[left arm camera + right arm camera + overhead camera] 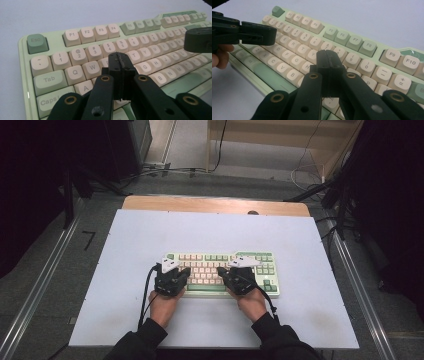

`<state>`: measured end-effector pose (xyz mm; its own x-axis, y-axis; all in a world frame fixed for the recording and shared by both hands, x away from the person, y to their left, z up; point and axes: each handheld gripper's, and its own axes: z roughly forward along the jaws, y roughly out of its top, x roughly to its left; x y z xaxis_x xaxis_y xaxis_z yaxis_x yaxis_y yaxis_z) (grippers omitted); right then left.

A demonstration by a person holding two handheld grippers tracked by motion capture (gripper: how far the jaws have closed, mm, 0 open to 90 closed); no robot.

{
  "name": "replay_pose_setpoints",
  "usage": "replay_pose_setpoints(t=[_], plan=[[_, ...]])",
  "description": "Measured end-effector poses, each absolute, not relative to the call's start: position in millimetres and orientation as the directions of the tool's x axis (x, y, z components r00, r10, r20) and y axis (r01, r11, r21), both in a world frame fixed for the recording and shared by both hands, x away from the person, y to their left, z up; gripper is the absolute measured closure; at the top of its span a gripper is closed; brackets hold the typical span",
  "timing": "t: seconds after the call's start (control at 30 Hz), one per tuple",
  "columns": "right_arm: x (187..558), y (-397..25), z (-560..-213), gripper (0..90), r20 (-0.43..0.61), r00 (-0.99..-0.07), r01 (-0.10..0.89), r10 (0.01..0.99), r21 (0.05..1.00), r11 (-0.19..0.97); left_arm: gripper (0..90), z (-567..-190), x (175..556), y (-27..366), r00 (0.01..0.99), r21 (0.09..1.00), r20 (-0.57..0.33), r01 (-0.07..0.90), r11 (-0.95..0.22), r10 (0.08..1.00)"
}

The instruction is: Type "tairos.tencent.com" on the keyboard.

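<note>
Keyboard lay near the desk's middle, toward the near edge. Left gripper poised over the E/R keys, jaws pressed together, holding nothing. Right gripper likewise closed and empty, over the U/I keys. Best done by tapping straight down with closed tips, one key at a time.

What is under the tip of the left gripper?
The left gripper, jaws shut, is over the keyboard near W and T. The keys directly below are covered.
</note>
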<state>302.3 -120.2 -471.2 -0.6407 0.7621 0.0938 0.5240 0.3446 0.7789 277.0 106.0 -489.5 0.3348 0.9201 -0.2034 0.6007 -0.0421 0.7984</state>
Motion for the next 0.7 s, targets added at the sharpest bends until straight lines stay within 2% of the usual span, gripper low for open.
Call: replay_pose_setpoints(t=[0.7], plan=[[302,-119,-473,87.4,0.093,-0.643,0.526,0.76,0.775,0.35,90.0,-492,293,105,0.316,0.799,-0.203,0.6,-0.03,0.927]])
